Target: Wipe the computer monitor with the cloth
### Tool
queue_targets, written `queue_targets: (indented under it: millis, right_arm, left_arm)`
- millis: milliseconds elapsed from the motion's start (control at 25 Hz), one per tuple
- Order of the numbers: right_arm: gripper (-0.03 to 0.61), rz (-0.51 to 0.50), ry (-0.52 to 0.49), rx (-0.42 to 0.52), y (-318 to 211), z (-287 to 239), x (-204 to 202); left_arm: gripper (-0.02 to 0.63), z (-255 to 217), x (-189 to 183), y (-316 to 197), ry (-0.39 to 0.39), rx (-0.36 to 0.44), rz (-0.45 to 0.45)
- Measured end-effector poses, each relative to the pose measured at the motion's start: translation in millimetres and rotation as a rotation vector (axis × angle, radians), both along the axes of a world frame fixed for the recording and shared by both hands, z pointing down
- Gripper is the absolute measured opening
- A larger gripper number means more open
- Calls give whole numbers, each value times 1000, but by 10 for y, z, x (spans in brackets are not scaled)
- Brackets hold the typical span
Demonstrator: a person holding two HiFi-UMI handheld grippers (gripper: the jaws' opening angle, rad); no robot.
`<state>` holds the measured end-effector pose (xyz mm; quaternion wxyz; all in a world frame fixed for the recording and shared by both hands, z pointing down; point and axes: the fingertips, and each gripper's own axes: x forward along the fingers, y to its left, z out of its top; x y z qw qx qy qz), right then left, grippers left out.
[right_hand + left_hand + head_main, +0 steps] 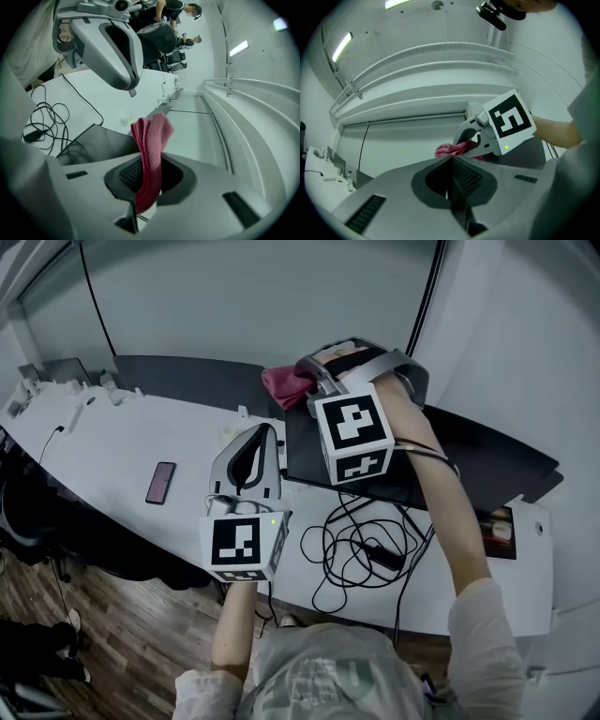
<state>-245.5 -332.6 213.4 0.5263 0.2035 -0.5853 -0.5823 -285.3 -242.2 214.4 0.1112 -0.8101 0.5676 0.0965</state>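
Observation:
A pink cloth (284, 385) is pinched in my right gripper (314, 381), which is shut on it and held over the back left corner of the dark monitor screen (487, 460). In the right gripper view the cloth (152, 136) stands up from the shut gripper (151, 161), with the glossy screen (96, 140) just beyond it reflecting the cables. My left gripper (261, 432) hovers over the white desk left of the monitor. Its jaws meet with nothing between them (451, 161), and they point at the right gripper (471, 140) and the cloth (449, 150).
A dark phone (160, 482) lies on the white desk (103, 442) to the left. A tangle of black cables (361, 549) sits in front of the monitor. Another dark panel (187, 379) lies at the back. People stand in the distance (173, 14).

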Motion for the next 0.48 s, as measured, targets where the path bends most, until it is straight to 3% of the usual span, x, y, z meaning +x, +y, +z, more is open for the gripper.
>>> queue_targets:
  millis: [240,480]
  right_arm:
    - [54,25,-39,-23,77,-11,312]
    - [54,61,-49,-37,211,-27,828]
  left_arm:
    - [15,-92,273,24,-15,17,24]
    - [15,-89,839,44,-26,-2,95]
